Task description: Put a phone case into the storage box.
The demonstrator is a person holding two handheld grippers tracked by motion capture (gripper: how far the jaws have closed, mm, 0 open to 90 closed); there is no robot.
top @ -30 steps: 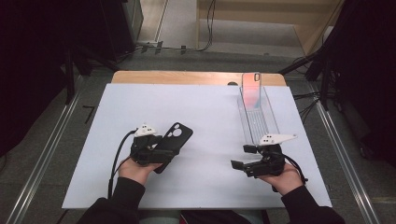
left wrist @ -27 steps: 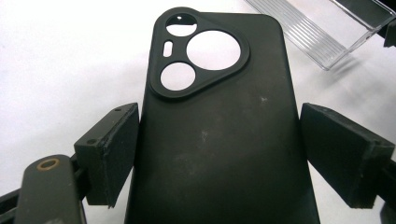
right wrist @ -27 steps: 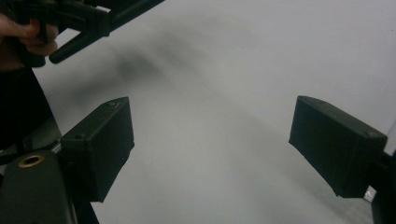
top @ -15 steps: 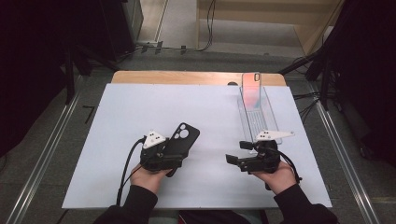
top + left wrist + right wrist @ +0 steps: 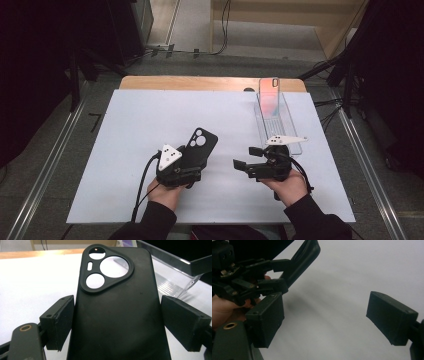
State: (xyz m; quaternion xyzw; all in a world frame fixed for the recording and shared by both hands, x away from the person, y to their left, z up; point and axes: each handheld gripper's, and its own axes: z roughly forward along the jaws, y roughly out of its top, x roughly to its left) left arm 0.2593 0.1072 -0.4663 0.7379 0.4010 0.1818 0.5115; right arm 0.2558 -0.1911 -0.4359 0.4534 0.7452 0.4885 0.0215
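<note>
I see the left gripper (image 5: 194, 161) low on the white tabletop sheet (image 5: 140, 120), held by the person's left hand (image 5: 162, 192), with the matte black phone case with a triangular camera cutout (image 5: 199, 146) lying between its jaws and pointing away toward the far right. In the left gripper view the case (image 5: 117, 305) sits back-side up between the two black rubber pads (image 5: 58, 321); the left pad is touching or nearly touching the case edge, while the right pad stands a sliver clear of the other edge, so I read the jaws as closed down to about case width but can't confirm a firm clamp. Whether the case is lifted or resting on the sheet I can't tell. The right gripper (image 5: 242, 157) sits just beside it on the right, in the right hand (image 5: 287, 186), jaws pointing left toward the case, spread wide with nothing between them. The right gripper view confirms it: bare white sheet (image 5: 342, 277) between its pads, and farther off the left gripper (image 5: 272, 277) with the case (image 5: 304, 257) seen edge-on. Behind the right gripper there's a clear rectangular plastic tray (image 5: 292, 125) running toward the far table edge, with a translucent pinkish phone case (image 5: 269, 95) propped at its far end. A wooden table edge (image 5: 200, 83) shows past the sheet.
</note>
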